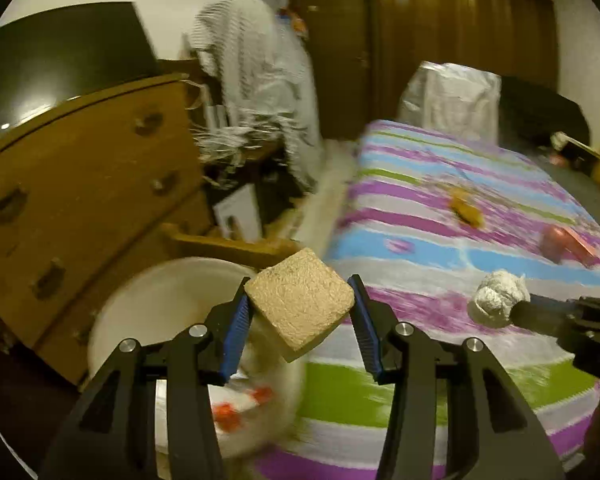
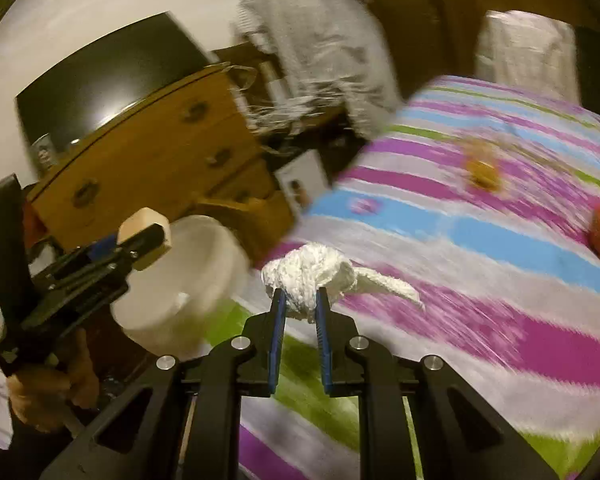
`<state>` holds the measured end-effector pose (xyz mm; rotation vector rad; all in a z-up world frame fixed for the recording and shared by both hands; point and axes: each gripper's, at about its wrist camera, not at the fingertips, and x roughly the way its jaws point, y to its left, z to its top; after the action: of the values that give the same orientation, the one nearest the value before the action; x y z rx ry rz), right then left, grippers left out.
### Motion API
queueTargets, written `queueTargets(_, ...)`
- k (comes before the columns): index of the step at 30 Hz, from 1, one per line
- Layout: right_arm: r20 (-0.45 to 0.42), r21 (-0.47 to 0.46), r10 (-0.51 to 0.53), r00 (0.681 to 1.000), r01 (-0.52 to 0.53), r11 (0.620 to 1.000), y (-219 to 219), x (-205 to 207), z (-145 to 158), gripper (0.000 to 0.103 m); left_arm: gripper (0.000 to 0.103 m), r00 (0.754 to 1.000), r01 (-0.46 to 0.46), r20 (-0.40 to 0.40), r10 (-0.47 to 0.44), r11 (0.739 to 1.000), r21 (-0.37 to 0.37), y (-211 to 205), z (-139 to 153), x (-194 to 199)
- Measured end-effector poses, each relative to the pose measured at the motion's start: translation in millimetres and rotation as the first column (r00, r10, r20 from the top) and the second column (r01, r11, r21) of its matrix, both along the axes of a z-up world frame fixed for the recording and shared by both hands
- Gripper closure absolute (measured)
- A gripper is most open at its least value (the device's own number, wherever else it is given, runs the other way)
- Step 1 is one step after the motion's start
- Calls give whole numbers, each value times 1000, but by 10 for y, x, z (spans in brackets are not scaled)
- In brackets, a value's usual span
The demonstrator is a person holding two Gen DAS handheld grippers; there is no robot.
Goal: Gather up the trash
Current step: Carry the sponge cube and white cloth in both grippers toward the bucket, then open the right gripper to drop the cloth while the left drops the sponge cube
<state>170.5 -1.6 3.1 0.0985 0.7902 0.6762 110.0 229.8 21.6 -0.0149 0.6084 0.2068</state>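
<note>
- Sponge block (image 1: pixel 300 300) sits pinched in our left tongs (image 1: pixel 300 312), held over the white bin's (image 1: pixel 140 292) rim beside the bed (image 1: pixel 440 216)
- our right tongs (image 2: pixel 300 304) squeeze a crumpled tissue (image 2: pixel 312 276) above the striped bedspread

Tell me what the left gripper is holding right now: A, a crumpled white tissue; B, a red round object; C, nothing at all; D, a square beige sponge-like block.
D: the left gripper has its blue pads pressed on the square beige sponge-like block, while the crumpled white tissue sits pinched in the right gripper.
</note>
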Motion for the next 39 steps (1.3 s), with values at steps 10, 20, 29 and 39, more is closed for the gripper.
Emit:
queueTargets(10,13,-68,201,979,-200,977,1704,340,530,98,57,988,-149,-31,148,989,-17,1129,147,82)
queueTargets(20,-38,-111,169,985,-172,979,1735,521,131,99,57,986,-143,-91,138,988,-58,1567,-289,93)
queueTargets(29,-50,-126,151,987,-156,980,1546,418,-190,99,53,978,-116,-183,96,987,-107,1610,-576,185)
queueTargets(39,-13,-142,170,985,-170,975,1572,258,-206,81,29,976,-126,-189,110,989,-74,1520,-616,143)
